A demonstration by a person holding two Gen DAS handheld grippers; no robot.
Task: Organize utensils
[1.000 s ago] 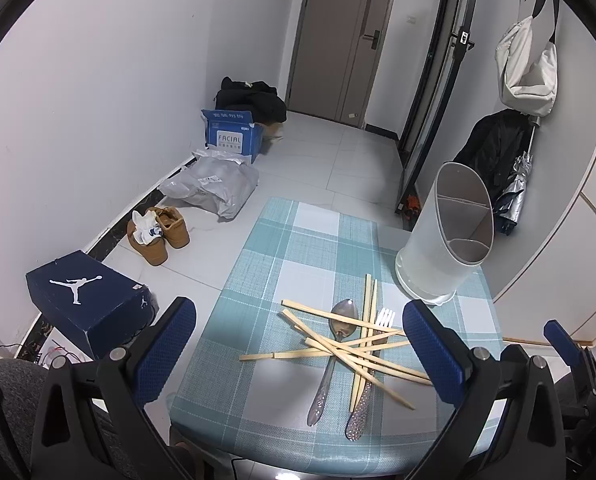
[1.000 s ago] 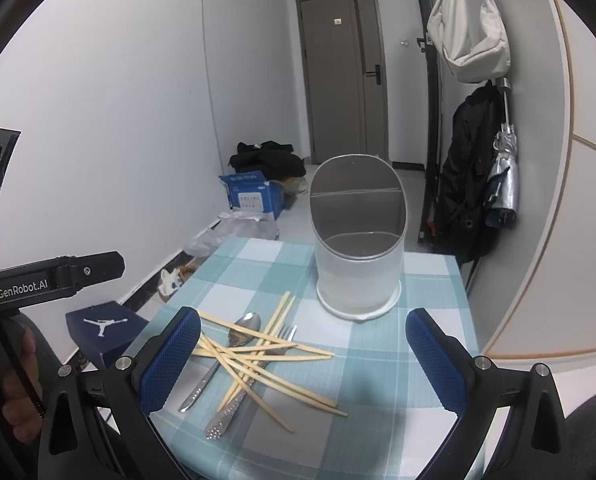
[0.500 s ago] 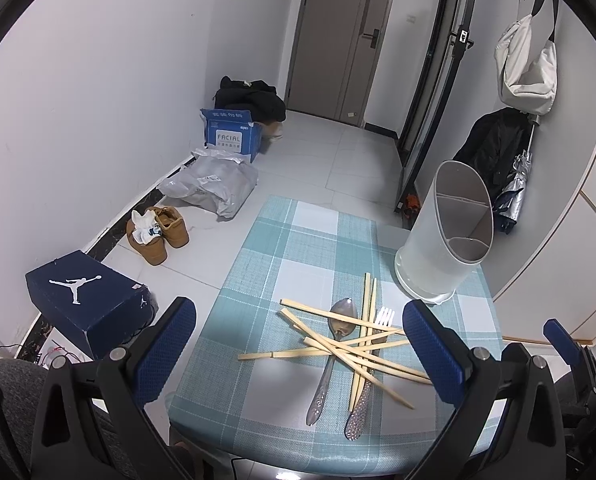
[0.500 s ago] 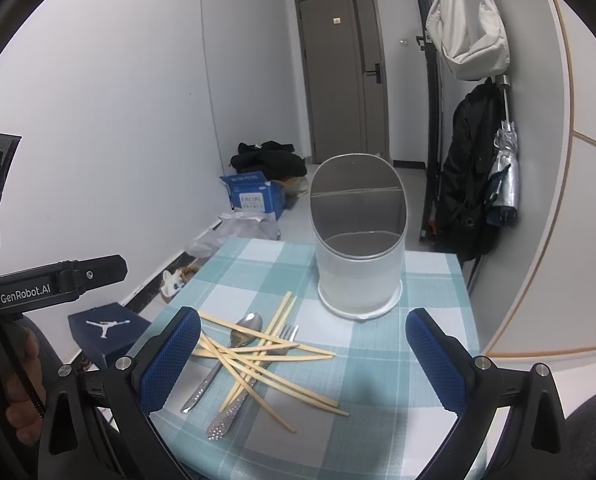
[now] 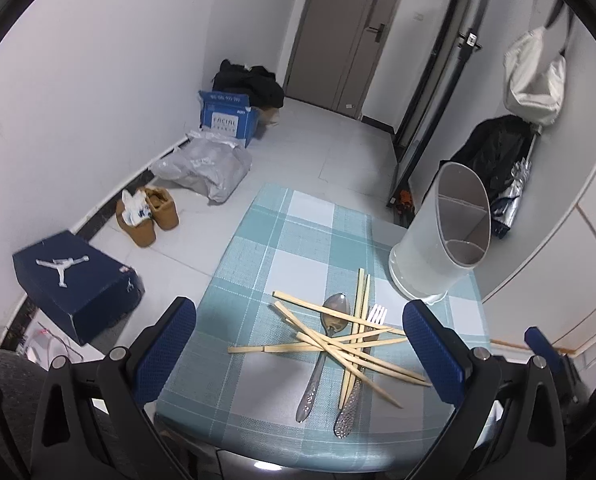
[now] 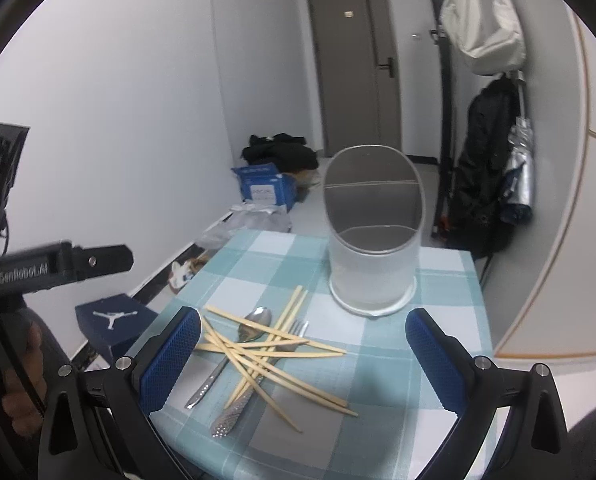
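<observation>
Checked tablecloth (image 5: 298, 248) carries crossed chopsticks (image 5: 337, 340) over a spoon (image 5: 325, 344) and fork (image 5: 355, 376), lying between and ahead of the left gripper (image 5: 298, 350) fingers. Beyond the right gripper (image 6: 301, 354), a divided holder (image 6: 371, 236) stands upright. Both grippers spread wide, holding nothing.

Both wrist views look forward and down over the table (image 5: 298, 240) from its near edge, left from higher. Both share the chopsticks (image 6: 258, 356), holder (image 5: 445, 248) and door (image 6: 353, 64).
</observation>
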